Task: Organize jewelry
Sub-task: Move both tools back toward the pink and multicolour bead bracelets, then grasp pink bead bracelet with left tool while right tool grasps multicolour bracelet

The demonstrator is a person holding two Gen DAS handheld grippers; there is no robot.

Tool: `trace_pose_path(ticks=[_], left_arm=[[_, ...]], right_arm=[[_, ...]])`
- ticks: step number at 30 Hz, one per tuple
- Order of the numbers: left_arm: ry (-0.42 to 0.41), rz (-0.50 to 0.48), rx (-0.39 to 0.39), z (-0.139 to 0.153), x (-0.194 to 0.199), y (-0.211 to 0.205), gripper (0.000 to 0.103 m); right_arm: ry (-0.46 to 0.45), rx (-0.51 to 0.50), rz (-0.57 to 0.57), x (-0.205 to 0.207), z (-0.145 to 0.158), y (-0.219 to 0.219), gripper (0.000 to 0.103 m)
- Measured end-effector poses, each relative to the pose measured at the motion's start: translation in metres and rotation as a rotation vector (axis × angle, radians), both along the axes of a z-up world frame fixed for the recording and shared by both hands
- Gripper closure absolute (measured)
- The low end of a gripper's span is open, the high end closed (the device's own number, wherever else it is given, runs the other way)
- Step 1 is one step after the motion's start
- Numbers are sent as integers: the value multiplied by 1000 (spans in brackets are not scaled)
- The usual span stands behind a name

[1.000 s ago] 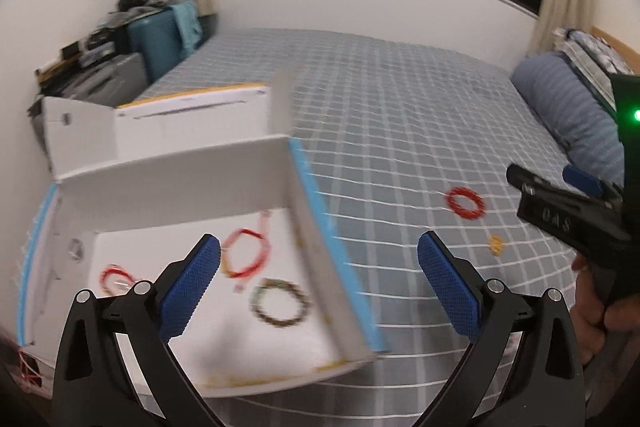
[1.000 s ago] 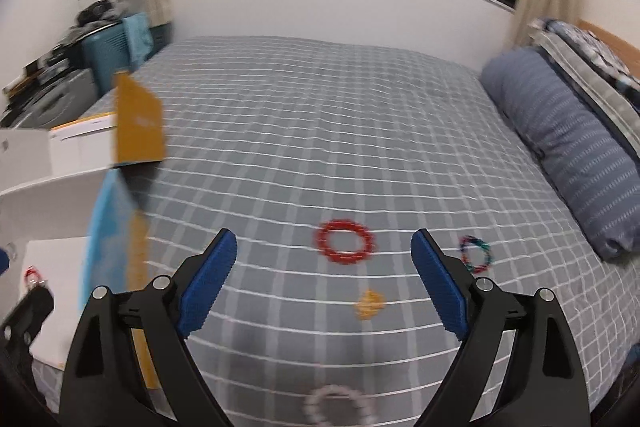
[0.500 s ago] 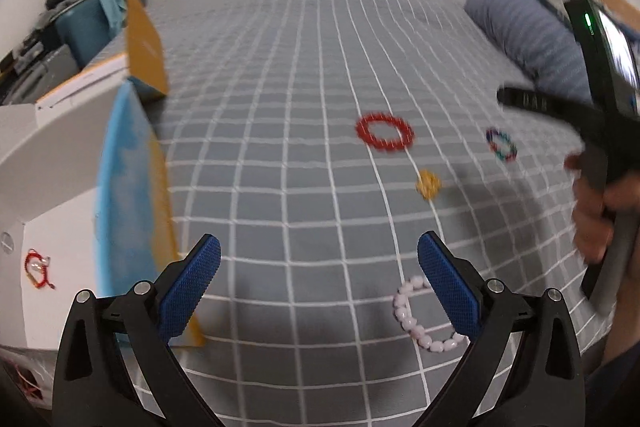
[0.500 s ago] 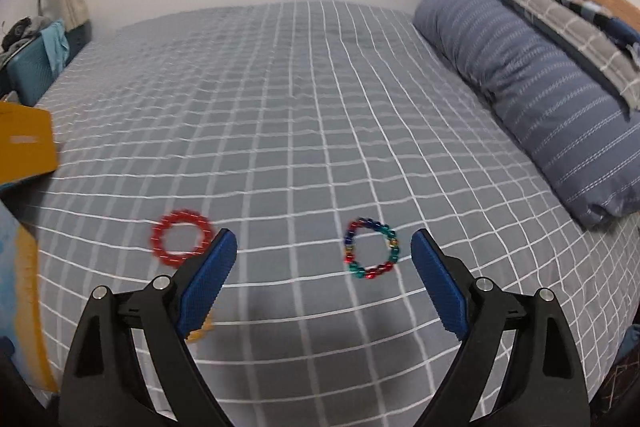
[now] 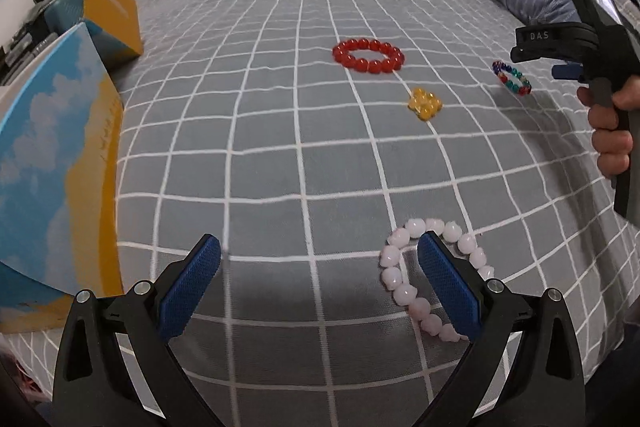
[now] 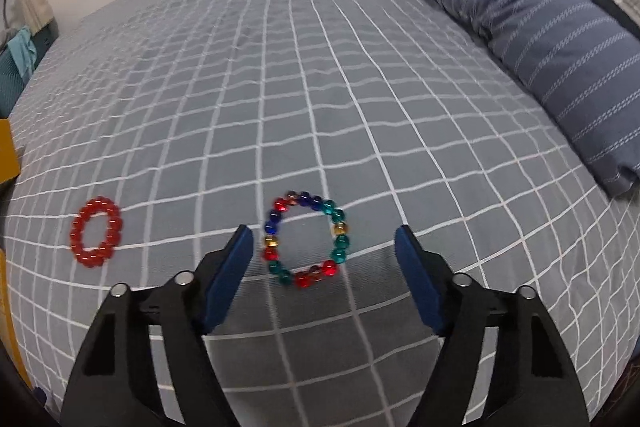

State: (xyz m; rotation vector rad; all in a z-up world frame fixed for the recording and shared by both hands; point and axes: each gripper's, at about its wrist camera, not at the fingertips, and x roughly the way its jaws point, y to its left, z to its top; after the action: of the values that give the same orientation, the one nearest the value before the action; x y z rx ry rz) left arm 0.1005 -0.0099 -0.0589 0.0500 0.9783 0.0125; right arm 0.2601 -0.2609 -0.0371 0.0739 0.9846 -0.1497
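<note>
Several bead bracelets lie on the grey checked bedspread. In the left wrist view a pale pink bracelet lies under my right fingertip, a small yellow bead cluster and a red bracelet lie farther off. My left gripper is open and empty, low over the bed. A multicoloured bracelet lies just ahead between the fingers of my right gripper, which is open and empty. The red bracelet shows to its left. The right gripper also shows in the left wrist view, above the multicoloured bracelet.
An open box with a blue sky-print wall and an orange flap stands at the left edge of the bed. A blue striped pillow lies along the right side. Cluttered furniture stands beyond the box.
Both grippers have swung right, away from the box, and come down closer to the bed. The left one now reaches the pink bracelet, the right one the multicoloured bracelet.
</note>
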Motion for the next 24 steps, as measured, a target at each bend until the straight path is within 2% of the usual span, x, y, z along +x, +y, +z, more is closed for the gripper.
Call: trace_pose_path(ticks=[4, 10, 13, 14, 15, 16, 19, 24], left_arm=[[12, -6, -10, -9, -2, -4, 8], [4, -11, -15, -15, -8, -11, 26], [7, -20, -25, -15, -10, -13, 47], [10, -27, -30, -14, -10, -14, 64], [17, -48, -38, -13, -9, -15, 92], [23, -59, -34, -12, -9, -15, 94], [47, -64, -75, -9, -5, -10, 94], [41, -67, -62, -5, -1, -9, 94]], right_arm=[[32, 43, -13, 9, -11, -10, 48], [75, 60, 1, 14, -22, -9, 72], [97, 60, -5, 16, -27, -9, 77], [100, 60, -5, 15, -28, -9, 82], [102, 64, -9, 15, -28, -10, 90], [107, 64, -14, 16, -29, -10, 94], [105, 103, -28, 13, -25, -14, 94], [87, 105, -26, 9, -17, -9, 94]])
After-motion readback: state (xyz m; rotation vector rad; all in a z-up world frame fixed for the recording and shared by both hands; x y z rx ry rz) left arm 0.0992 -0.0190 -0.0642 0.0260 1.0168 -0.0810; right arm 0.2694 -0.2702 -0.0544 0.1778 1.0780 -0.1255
